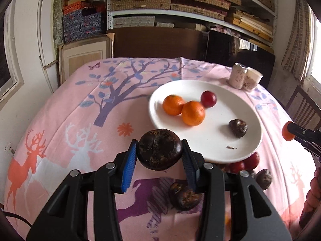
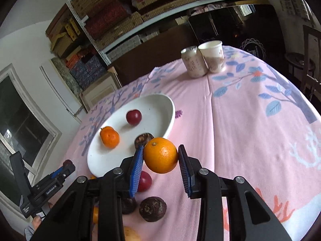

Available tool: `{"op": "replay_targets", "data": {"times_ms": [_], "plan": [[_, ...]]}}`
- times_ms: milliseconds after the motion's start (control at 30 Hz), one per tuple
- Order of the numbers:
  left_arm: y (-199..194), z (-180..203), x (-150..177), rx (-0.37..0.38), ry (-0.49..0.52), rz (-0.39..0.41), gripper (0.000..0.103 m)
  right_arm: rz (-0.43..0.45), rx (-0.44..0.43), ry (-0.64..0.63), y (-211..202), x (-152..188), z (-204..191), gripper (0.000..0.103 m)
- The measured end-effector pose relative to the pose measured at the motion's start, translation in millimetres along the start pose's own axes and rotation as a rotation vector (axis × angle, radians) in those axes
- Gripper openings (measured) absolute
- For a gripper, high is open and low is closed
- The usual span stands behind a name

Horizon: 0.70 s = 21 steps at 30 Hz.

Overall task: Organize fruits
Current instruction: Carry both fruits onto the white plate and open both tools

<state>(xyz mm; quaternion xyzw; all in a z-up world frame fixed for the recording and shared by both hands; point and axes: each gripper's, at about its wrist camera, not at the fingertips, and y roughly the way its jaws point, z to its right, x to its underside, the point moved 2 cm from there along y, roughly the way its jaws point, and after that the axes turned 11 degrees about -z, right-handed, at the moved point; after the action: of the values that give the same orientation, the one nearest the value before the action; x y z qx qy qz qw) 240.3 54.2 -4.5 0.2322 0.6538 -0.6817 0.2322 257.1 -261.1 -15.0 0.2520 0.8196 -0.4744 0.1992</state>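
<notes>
Left claw [image 1: 159, 155]: clamped on a dark chestnut [image 1: 159, 149], raised clear of the table [image 1: 60, 110], plate [image 1: 230, 150] at 1 o'clock.
Right claw [image 2: 161, 156]: clamped on an orange [image 2: 161, 155], raised, plate [image 2: 170, 108] at 10 o'clock and near.
On plate: two oranges [image 1: 173, 104] touching each other, a red plum [image 1: 208, 99] just beside them, a second chestnut [image 1: 238, 128] apart toward 4 o'clock.
Off plate: more dark chestnuts [image 2: 152, 208] and a plum [image 2: 144, 181] on the cloth under the right claw, at 6 o'clock from the plate.
Step, judged: both fruits in carry toward the plate, release not yet made.
Risk, slip: round fruit pinched at two small spots; a tilt or jerk likely to roll it out.
Risk, drop: release from height likely to bounce fruit off the shallow rim.
Risk, clash: both claws converging on one plate; crossed paths likely to knock fruit or shove the plate.
Risk, scatter: landing on the paired oranges likely to send them rolling.
</notes>
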Motion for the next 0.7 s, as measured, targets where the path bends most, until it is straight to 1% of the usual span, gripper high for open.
{"op": "replay_targets", "data": {"times_ms": [133, 200, 267, 400, 467, 533, 567, 600, 633, 667, 700], "plan": [[-2.3, 37.4, -24.8, 0.02, 0.08, 0.023, 0.042, 0.009, -0.021, -0.037, -0.2, -25.5, -23.6, 0.035], [6.4, 53.4, -33.2, 0.025, 0.11, 0.022, 0.042, 0.006, -0.022, -0.063, 8.6, -35.6, -39.2, 0.035], [20.0, 64.1, -36.2, 0.038, 0.124, 0.004, 0.042, -0.001, -0.019, -0.086, 23.1, -41.3, -52.1, 0.035], [44.3, 68.2, -29.9, 0.034, 0.145, -0.037, 0.042, -0.034, -0.035, -0.094, 53.8, -37.2, -60.1, 0.036], [53.2, 64.1, -27.4, 0.03, 0.139, -0.058, 0.042, -0.078, -0.016, -0.12, 67.1, -30.3, -64.2, 0.036], [59.6, 58.2, -25.5, 0.028, 0.126, -0.082, 0.043, -0.093, -0.001, -0.128, 75.1, -26.1, -65.0, 0.036], [60.2, 55.5, -24.9, 0.023, 0.116, -0.081, 0.042, -0.107, 0.001, -0.133, 79.2, -24.1, -65.3, 0.037], [59.5, 52.9, -24.6, 0.011, 0.106, -0.074, 0.045, -0.119, 0.001, -0.133, 82.4, -21.6, -64.8, 0.04], [58.2, 50.6, -24.7, -0.001, 0.099, -0.065, 0.052, -0.12, -0.003, -0.127, 83.7, -20.1, -64.2, 0.043], [56.5, 48.5, -24.8, -0.006, 0.093, -0.057, 0.056, -0.116, -0.003, -0.119, 83.5, -19.0, -63.4, 0.049], [54.4, 46.7, -24.6, -0.008, 0.087, -0.048, 0.064, -0.108, -0.002, -0.116, 81.9, -18.4, -62.4, 0.05]]}}
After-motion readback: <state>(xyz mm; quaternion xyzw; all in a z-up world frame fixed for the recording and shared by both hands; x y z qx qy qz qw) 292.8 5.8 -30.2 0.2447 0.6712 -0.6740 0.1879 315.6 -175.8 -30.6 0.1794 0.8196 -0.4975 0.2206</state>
